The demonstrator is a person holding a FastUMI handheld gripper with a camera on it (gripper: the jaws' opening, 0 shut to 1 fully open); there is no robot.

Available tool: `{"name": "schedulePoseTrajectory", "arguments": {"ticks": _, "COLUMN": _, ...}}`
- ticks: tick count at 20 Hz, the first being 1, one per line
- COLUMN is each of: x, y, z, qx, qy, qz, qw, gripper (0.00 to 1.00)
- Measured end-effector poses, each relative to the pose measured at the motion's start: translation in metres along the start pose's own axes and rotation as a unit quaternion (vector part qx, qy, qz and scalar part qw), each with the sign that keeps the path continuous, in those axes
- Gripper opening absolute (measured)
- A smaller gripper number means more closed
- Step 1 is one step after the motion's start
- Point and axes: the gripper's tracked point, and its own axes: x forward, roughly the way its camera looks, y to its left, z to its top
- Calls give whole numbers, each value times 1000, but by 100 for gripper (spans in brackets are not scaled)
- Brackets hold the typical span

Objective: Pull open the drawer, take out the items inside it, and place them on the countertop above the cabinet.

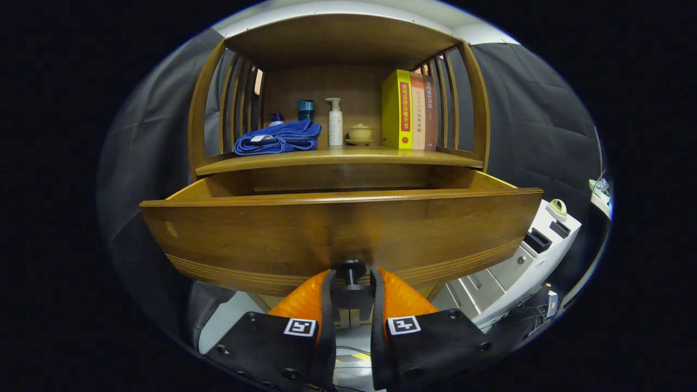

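the tongs (351, 283) point level and straight at the front of the wooden drawer (337, 231), low against its lower edge. both orange fingers (305, 302) are drawn in close on the dark knob (351, 270) at the bottom middle of the drawer front, one pressing each side of its stem, so the tongs grip the knob. the drawer stands pulled out from the cabinet toward the tongs; its inside is hidden by the front panel. above it, beyond the tongs, the bench (337, 159) carries a folded blue cloth (279, 138), a white pump bottle (335, 122), a small lidded cup (360, 133) and upright books (408, 110).
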Motion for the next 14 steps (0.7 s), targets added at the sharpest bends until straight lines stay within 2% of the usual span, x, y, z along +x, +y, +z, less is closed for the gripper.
{"name": "schedulePoseTrajectory", "arguments": {"ticks": 10, "x": -38, "y": -6, "z": -9, "qx": 3, "qy": 3, "qz": 0, "qw": 1000, "gripper": 34}}
{"name": "schedulePoseTrajectory", "arguments": {"ticks": 14, "x": -39, "y": -7, "z": -8, "qx": 5, "qy": -3, "qz": -6, "qw": 1000, "gripper": 34}}
